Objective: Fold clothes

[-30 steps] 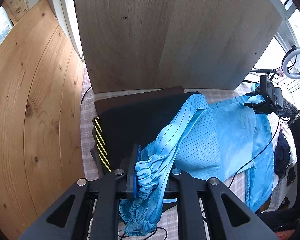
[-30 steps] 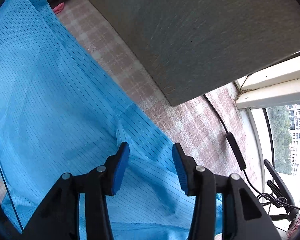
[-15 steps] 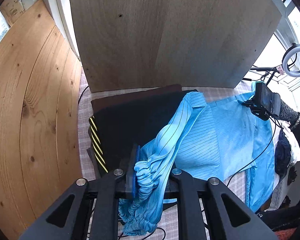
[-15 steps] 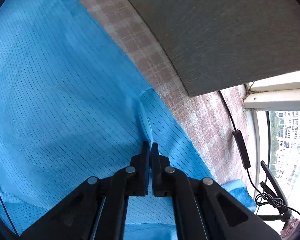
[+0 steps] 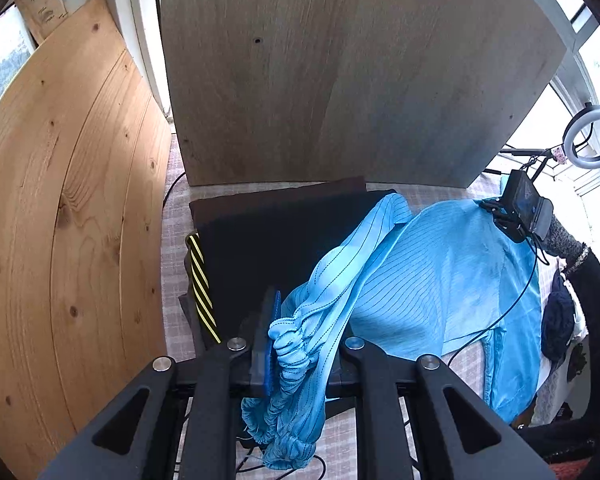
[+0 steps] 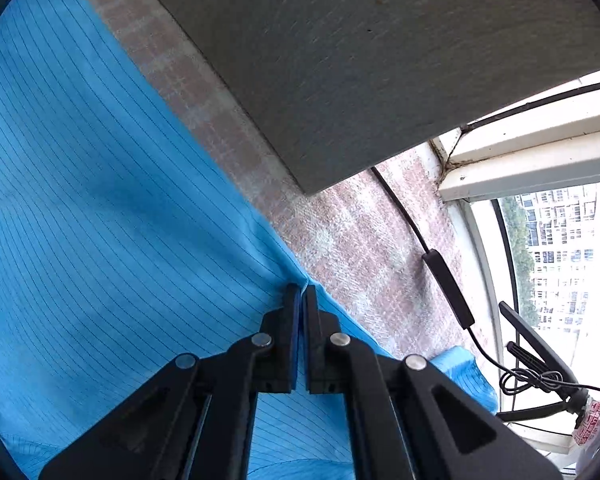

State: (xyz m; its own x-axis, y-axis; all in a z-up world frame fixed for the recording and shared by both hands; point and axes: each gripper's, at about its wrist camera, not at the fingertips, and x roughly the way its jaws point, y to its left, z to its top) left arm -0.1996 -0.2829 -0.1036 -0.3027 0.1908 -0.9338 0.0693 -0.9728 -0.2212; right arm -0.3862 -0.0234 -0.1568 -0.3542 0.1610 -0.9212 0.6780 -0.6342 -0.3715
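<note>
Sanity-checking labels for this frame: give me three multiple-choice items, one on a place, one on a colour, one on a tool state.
1. The dark folded pile lies:
A. before the grey board
B. on the ring light
C. on the window sill

2. The garment being folded is:
A. red
B. blue with thin dark stripes
C. white

3. The right tool is:
A. wide open
B. out of view
C. shut on the garment's edge

A: pile sits at the board's foot. B: striped blue cloth. C: jaws pinch cloth.
</note>
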